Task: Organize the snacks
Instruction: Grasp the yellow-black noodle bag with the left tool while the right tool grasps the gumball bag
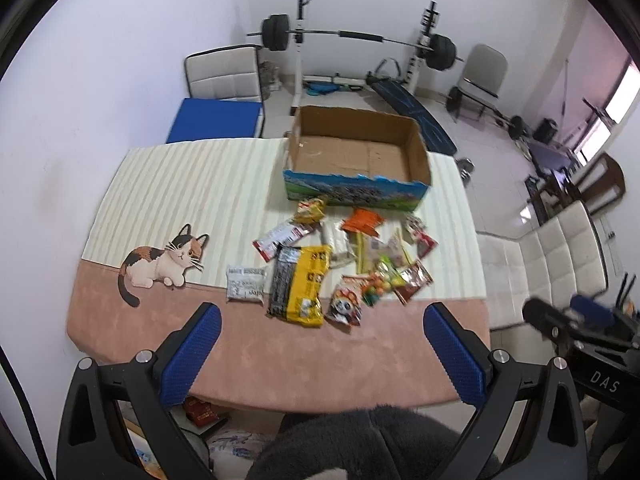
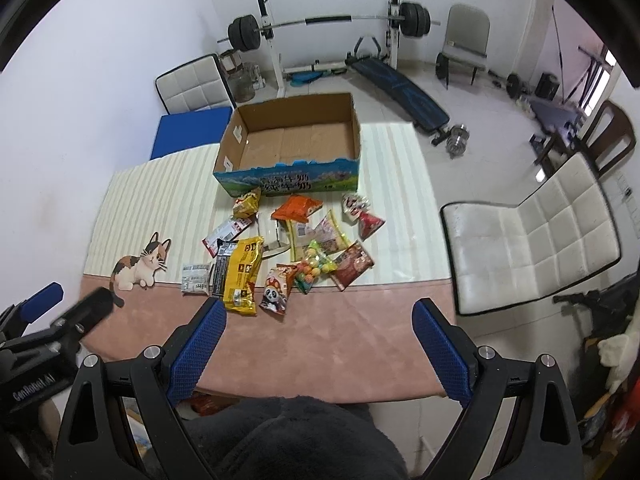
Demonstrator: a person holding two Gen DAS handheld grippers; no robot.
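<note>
My worktop (image 1: 360, 364) has a pink and striped cloth with a cat picture. Nothing is put away yet: the colourful snack packets (image 1: 304, 276) lie in a pile, and the brown cardboard box (image 1: 356, 152) behind them is empty. My left hand-held gripper (image 1: 322, 354) and right hand-held gripper (image 2: 320, 348) both hang wide open, holding nothing. Only the right view shows the whole white padded chair (image 2: 532, 236).

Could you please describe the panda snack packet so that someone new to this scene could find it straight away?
Start at the open cardboard box on the striped tablecloth; a heap of snack packets lies in front of it. At the heap's near edge, right of the big yellow bag, lies the small red packet with a cartoon panda face, the only one bearing an animal.
</note>
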